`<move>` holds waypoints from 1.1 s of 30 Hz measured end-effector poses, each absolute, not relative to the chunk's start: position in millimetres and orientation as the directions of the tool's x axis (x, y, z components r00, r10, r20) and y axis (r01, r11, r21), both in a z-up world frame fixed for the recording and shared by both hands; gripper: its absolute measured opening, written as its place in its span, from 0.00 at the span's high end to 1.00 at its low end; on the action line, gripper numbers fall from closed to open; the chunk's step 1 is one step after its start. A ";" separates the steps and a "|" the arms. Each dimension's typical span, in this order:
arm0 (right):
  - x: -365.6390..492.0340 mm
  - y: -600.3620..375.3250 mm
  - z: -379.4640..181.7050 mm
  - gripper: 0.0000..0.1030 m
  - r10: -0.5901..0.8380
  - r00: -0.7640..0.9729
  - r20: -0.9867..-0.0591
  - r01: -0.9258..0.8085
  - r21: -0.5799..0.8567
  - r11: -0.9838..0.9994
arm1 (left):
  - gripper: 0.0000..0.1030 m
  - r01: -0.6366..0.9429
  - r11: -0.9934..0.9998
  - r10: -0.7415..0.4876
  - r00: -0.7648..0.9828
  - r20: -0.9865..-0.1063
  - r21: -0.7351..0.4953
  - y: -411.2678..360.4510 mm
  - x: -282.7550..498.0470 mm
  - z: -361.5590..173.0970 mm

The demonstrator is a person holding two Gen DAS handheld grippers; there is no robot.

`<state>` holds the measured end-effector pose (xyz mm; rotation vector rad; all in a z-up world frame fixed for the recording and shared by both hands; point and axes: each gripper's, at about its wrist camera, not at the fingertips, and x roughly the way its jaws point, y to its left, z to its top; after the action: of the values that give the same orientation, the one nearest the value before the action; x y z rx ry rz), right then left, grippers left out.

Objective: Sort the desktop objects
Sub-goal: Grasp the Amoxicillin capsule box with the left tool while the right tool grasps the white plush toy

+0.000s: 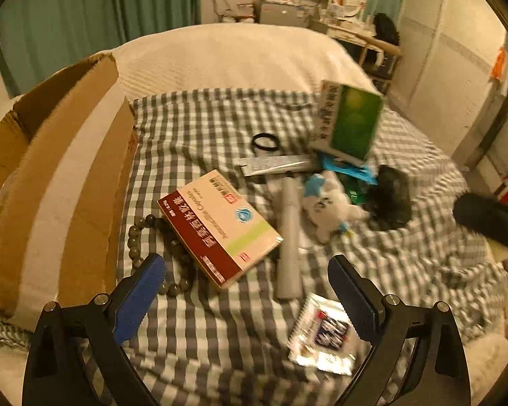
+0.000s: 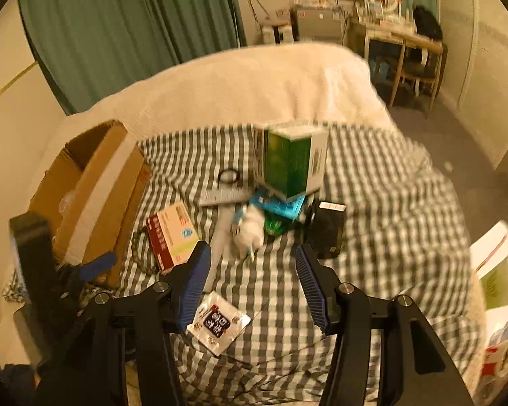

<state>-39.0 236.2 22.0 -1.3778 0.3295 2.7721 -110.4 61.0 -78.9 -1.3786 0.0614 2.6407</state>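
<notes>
- Left gripper (image 1: pixel 246 275): black frame, blue ribbed pads, jaws spread wide and holding nothing. It hangs above the grey-and-white checked cloth (image 1: pixel 199 345), over the near corner of the red-and-cream medicine box (image 1: pixel 220 228).
- Right gripper (image 2: pixel 252 257): same build, jaws likewise released and empty, poised above the checked cloth (image 2: pixel 382 223) near the white plush toy (image 2: pixel 250 230).
- Brown cardboard carton (image 1: pixel 61 182): stands open on the left side of the cloth, a pale tape strip running down its flap; also seen in the right wrist view (image 2: pixel 98 196).
- Red-and-cream medicine box: lies flat beside the carton, partly covering a string of dark round beads (image 1: pixel 137 237).
- Grey cylindrical tube (image 1: pixel 289 237): lies lengthwise just right of that box, touching the plush toy (image 1: pixel 328 203).
- Silver flat blister strip (image 1: pixel 274 165): lies crosswise beyond the tube; a black ring-shaped band (image 1: pixel 265 142) sits just behind it.
- Green-and-white carton (image 1: pixel 350 120): stands tilted at the far end of the pile, resting on a bright blue packet (image 1: pixel 347 167).
- Black box-shaped item (image 2: pixel 325 228): lies right of the plush toy; details are blurred.
- Shiny foil sachet with dark label (image 1: pixel 325 335): lies flat on the cloth nearest the cameras, between the right gripper's pads in its own view (image 2: pixel 220 321).
</notes>
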 end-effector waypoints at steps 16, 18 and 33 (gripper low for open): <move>-124.7 226.8 -74.2 0.55 -0.148 -0.508 -0.848 -0.134 0.247 -0.960 | 0.04 -0.046 -0.992 0.122 -0.481 -0.868 -0.114 44.3 -168.1 -131.9; -129.2 230.3 -84.2 0.58 -0.162 -0.489 -0.857 -0.154 0.267 -0.951 | 0.04 -0.057 -0.995 0.104 -0.489 -0.866 -0.087 47.8 -171.3 -134.9; -133.7 226.0 -98.9 0.65 -0.199 -0.462 -0.864 -0.146 0.295 -0.944 | 0.15 -0.181 -0.981 0.150 -0.485 -0.861 -0.069 35.3 -151.3 -136.4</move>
<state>-133.7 226.0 -98.9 -1.6444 0.5282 2.6616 -151.3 35.3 -136.4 -1.4763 0.0455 2.5529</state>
